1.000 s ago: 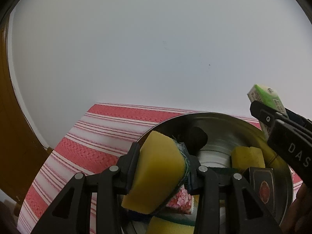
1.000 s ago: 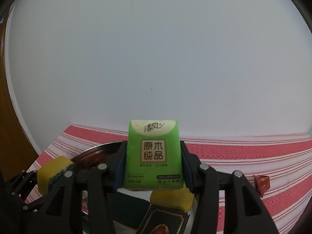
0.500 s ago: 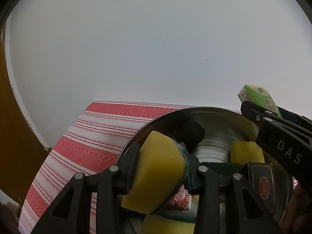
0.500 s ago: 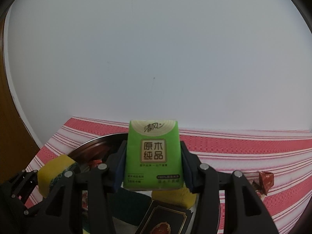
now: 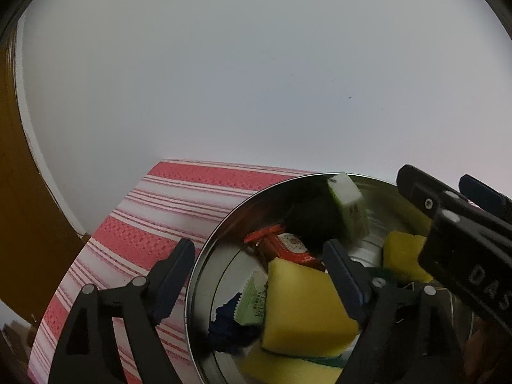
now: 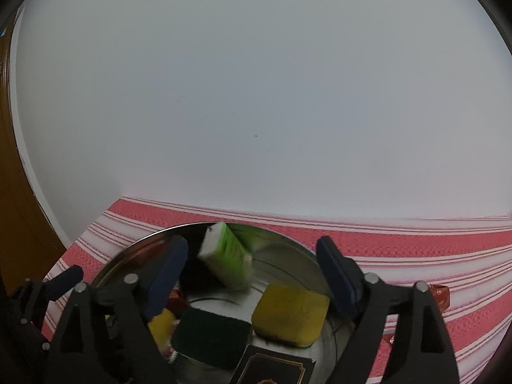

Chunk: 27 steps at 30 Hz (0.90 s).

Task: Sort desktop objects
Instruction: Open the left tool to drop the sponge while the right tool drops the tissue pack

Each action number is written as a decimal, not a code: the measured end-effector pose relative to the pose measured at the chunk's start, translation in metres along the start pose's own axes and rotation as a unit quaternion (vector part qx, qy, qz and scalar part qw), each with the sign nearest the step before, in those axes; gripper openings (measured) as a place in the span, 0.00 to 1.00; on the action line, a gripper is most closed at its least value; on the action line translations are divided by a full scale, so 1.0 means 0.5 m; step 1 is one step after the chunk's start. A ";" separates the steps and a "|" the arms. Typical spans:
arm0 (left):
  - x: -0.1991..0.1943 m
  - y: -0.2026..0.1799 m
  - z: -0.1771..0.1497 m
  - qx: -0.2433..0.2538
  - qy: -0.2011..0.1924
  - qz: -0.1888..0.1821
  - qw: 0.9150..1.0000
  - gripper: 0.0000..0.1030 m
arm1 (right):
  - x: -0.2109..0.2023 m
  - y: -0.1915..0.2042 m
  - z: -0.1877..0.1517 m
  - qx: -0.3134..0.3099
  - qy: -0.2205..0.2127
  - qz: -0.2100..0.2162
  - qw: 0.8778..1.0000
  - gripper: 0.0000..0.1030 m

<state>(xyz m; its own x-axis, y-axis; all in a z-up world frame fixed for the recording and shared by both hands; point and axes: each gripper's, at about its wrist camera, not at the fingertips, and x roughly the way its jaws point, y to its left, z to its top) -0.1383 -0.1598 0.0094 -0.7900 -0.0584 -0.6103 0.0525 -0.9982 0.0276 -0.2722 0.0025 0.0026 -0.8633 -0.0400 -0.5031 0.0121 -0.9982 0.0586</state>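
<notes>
A round metal bowl sits on a red and white striped cloth. My left gripper is open over its left rim. A yellow sponge lies loose in the bowl beside its right finger. My right gripper is open above the bowl. A green tissue pack is tilted and blurred between and beyond its fingers, also in the left wrist view. The right gripper's fingers show at the right of the left wrist view.
The bowl holds another yellow sponge, a dark green scouring pad, a red packet, a black box and small sachets. A red candy wrapper lies on the cloth at the right. A white wall stands behind.
Both grippers have opened. The yellow sponge has left the left gripper and lies in the bowl. The green tissue pack has left the right gripper and is dropping into the bowl.
</notes>
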 end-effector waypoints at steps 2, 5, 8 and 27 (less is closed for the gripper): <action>0.001 0.003 0.000 -0.006 0.003 0.000 1.000 0.82 | -0.008 0.003 -0.002 -0.002 -0.008 -0.001 1.000 0.82; -0.004 0.005 -0.002 -0.014 0.004 -0.003 1.000 0.82 | -0.010 0.009 -0.004 0.000 -0.020 -0.008 1.000 0.86; -0.004 0.006 -0.001 -0.018 0.006 -0.002 1.000 0.82 | -0.025 -0.004 -0.004 0.009 -0.028 -0.012 0.999 0.91; -0.009 0.009 0.001 -0.028 -0.010 0.009 1.000 0.82 | -0.133 -0.024 -0.034 0.024 -0.156 -0.023 0.987 0.98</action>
<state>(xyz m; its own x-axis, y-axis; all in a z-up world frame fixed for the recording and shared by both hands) -0.1348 -0.1639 0.0125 -0.8009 -0.0771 -0.5938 0.1002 -0.9949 -0.0060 -0.2062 0.0163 0.0206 -0.9756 0.0289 -0.2175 -0.0489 -0.9950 0.0870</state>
